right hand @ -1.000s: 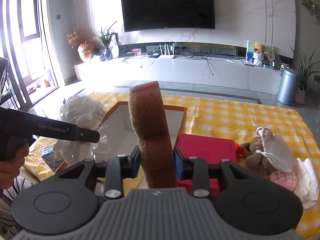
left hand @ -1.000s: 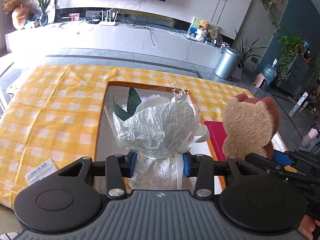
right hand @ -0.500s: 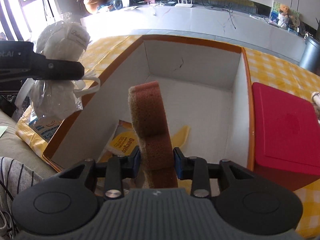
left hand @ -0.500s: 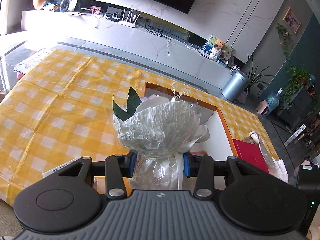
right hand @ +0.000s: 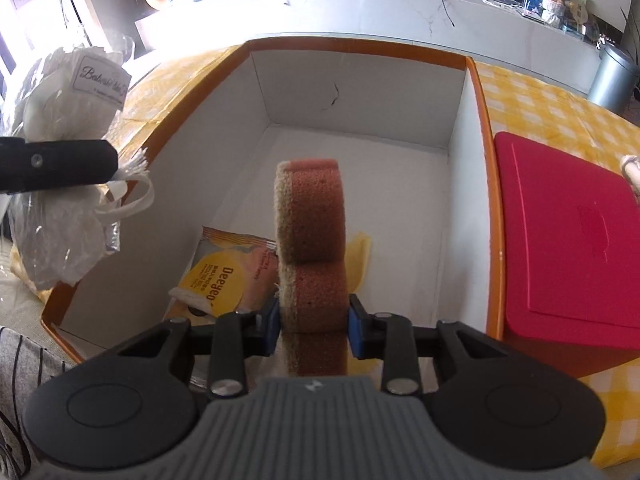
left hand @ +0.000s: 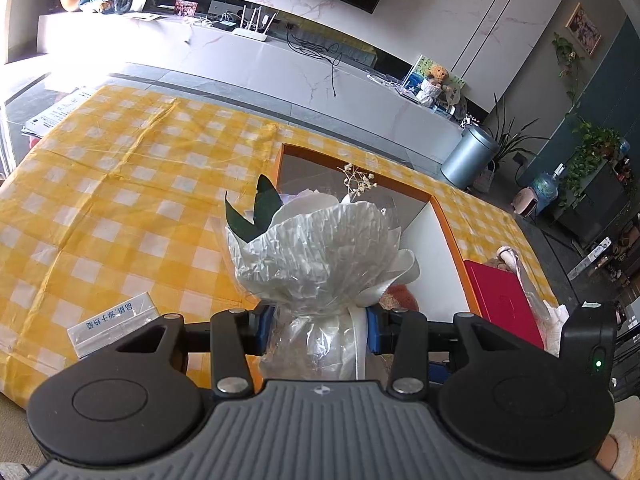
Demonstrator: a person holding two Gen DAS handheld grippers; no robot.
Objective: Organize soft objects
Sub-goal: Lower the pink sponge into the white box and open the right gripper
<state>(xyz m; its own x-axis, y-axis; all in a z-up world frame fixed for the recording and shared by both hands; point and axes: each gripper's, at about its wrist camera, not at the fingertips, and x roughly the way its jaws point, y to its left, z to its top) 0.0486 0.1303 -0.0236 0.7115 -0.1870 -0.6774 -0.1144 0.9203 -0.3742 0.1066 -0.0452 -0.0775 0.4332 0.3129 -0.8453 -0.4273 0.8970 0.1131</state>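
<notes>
My left gripper is shut on the stem of a small bouquet wrapped in white paper and clear film, held beside the left wall of an orange-rimmed white box. The bouquet also shows in the right wrist view, outside the box's left wall. My right gripper is shut on a brown bear-shaped sponge, held upright over the inside of the box. A yellow packet lies on the box floor below the sponge.
A red lid lies right of the box on the yellow checked tablecloth. A small labelled pack lies near the cloth's front left. A plush toy lies beyond the red lid.
My right gripper has carried the sponge from above the table down into the box opening. My left gripper with the bouquet has shifted left, outside the box's left wall.
</notes>
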